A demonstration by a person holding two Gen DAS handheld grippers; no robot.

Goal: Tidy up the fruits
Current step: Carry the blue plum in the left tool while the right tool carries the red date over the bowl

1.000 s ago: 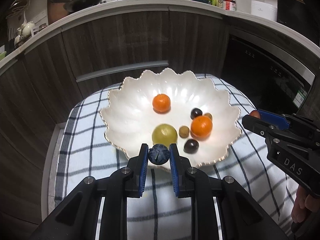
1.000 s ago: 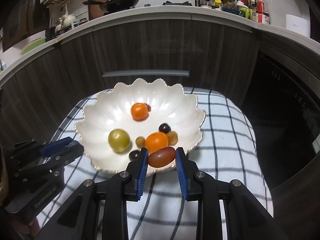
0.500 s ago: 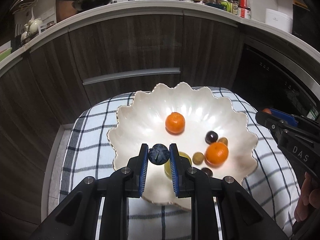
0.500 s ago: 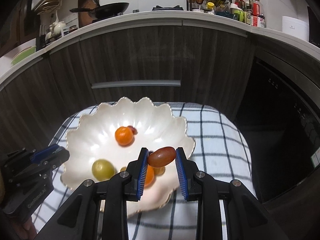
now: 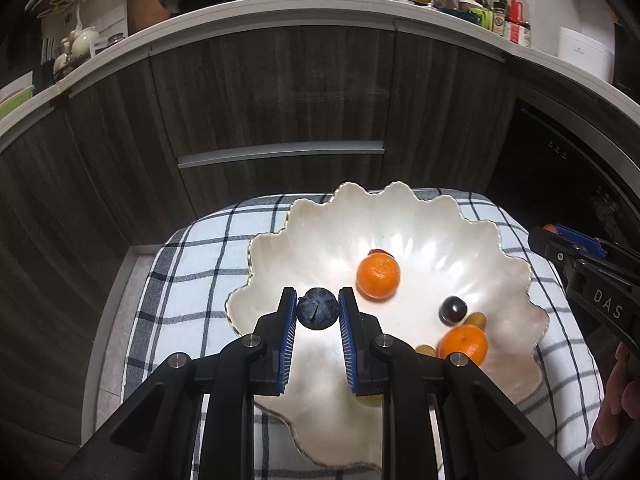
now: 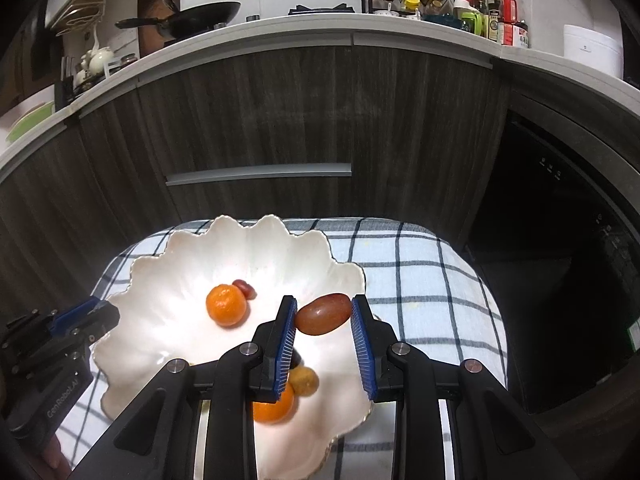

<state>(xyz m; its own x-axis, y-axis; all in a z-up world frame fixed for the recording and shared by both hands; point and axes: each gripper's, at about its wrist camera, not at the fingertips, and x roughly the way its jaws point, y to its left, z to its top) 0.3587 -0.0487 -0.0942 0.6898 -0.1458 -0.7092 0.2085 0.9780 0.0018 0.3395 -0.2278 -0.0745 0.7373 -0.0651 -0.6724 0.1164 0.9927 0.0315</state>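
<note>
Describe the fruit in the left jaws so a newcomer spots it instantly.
Find the white scalloped ceramic bowl on the checked cloth. Above its near-left rim, the left gripper pinches a small round dark-blue fruit. It is the only blue fruit; its neighbours are orange, green, brown or dark red.

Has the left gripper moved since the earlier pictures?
Yes. The left gripper, shut on the dark blue fruit, has advanced from the near rim of the white bowl to above its inside.

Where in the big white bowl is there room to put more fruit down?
The white bowl is bare on its left half and far side, bordered by the scalloped rim and the far orange. It is crowded at the near right, where the dark grape, the near orange and small brown fruits bunch together.
</note>
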